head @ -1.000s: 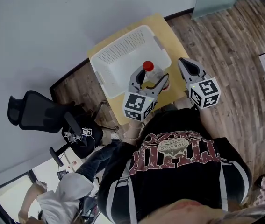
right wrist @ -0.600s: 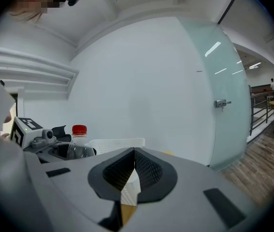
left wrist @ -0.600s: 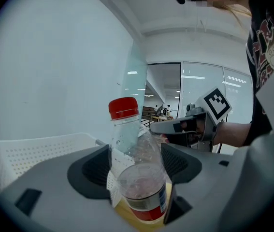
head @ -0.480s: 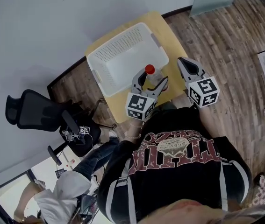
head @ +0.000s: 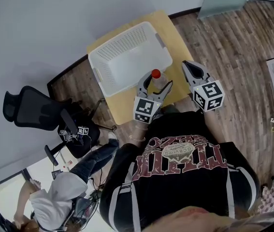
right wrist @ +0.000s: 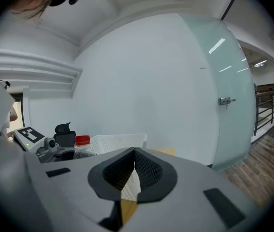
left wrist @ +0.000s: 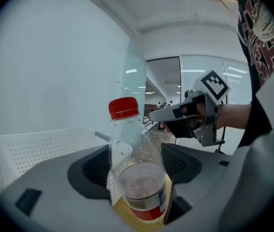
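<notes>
Holding steady, my left gripper stays clamped round the lower body of the clear bottle, one jaw on each side, just as it was a moment ago. The bottle stands upright, its red cap uppermost, and it has not slipped or tilted in the grip, so I judge the hold sound.

What has changed is where it sits against the white basket. A second ago the cap showed over the basket's near corner. Now, in the head view, it lies at the basket's near edge, over the yellow surface on my side. I cannot tell whether the bottle's base rests on the surface or hangs above it.

My right gripper is pressed together with nothing between its jaws. It hangs apart from the bottle, to the right of it and level with it in the head view. In its own view the cap has sunk lower and now shows against the basket's wall, so the two grippers have shifted a little in height against each other.

A black office chair stands on the wood floor well to the left. Another person sits beyond it.
</notes>
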